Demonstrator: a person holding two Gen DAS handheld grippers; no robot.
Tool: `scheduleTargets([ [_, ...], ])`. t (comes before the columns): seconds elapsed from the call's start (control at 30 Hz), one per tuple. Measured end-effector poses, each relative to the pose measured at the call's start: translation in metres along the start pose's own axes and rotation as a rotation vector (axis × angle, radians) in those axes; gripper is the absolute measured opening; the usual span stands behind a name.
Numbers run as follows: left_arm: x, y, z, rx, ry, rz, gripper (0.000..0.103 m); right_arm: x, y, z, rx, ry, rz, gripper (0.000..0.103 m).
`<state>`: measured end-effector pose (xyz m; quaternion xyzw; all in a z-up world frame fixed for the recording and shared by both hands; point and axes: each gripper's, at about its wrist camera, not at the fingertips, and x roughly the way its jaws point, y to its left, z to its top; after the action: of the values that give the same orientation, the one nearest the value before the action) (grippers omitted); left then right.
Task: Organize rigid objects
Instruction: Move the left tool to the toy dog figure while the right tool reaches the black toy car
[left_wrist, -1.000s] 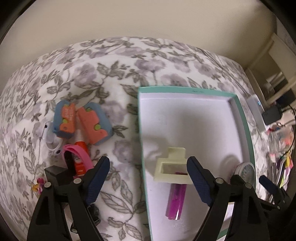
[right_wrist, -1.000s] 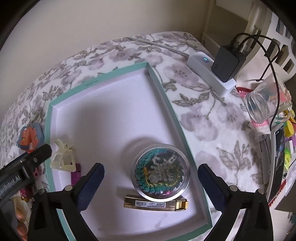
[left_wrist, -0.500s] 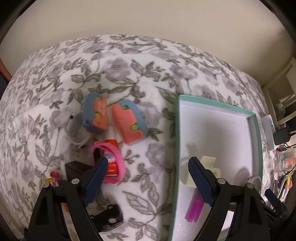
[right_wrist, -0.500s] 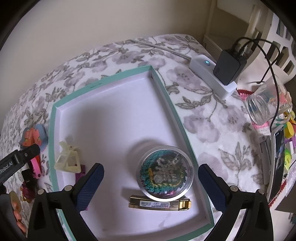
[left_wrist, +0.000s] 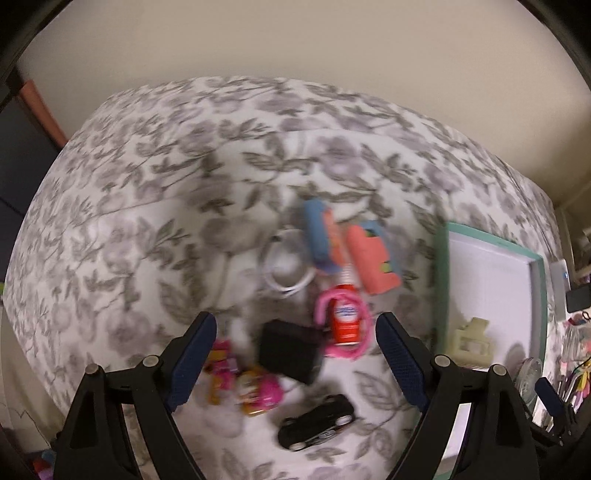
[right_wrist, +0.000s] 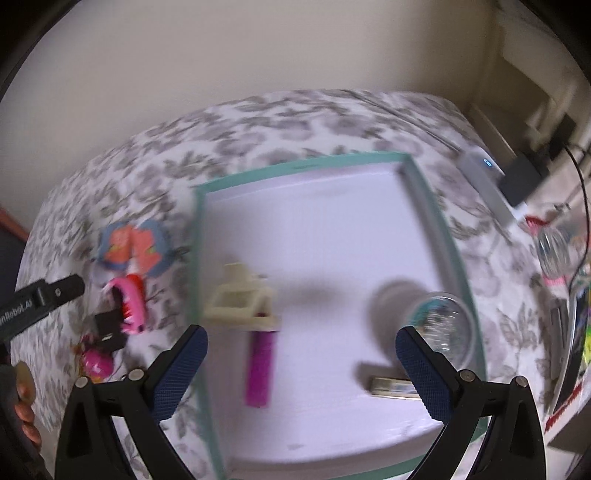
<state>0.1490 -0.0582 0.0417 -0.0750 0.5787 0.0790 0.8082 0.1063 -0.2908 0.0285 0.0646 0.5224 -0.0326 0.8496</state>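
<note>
Both grippers are swinging leftward from where they hung a second ago, the left gripper (left_wrist: 291, 363) leaving the teal-rimmed tray (left_wrist: 441, 280) behind and now hanging over a cluster of loose items on the floral cloth (left_wrist: 147, 206). Its jaws are standing wide apart, gripping nothing; a black block (left_wrist: 290, 350) is lying between them, a red tube inside a pink band (left_wrist: 345, 325) just ahead to the right, a black toy car (left_wrist: 317, 421) below, and two blue-and-orange pieces (left_wrist: 351, 247) farther ahead. The right gripper (right_wrist: 299, 369), jaws likewise apart and empty, is hovering over the tray, where a cream clip (right_wrist: 240, 299) and a magenta stick (right_wrist: 260, 365) are lying between its fingers, a round clear case (right_wrist: 443, 328) beside its right finger.
</note>
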Motion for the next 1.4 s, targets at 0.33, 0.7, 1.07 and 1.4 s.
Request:
scheduleTargets([
  [0.33,-0.006,0.055,-0.012,-0.093,0.027,0.004,0.089,0.0,0.06,-0.012,-0.108,0.022,0.068,0.103],
  [0.7,0.002,0.081,-0.028,-0.132,0.067,0.014,0.089,0.015,0.097,-0.029,-0.162,0.073,0.103,0.103],
  [1.07,0.017,0.084,-0.034,-0.135,0.115,0.007,0.089,0.035,0.128,-0.055,-0.267,0.133,0.117,0.103],
  [1.4,0.032,0.091,-0.035,-0.159,0.164,0.002,0.089,0.054,0.143,-0.068,-0.301,0.202,0.167,0.103],
])
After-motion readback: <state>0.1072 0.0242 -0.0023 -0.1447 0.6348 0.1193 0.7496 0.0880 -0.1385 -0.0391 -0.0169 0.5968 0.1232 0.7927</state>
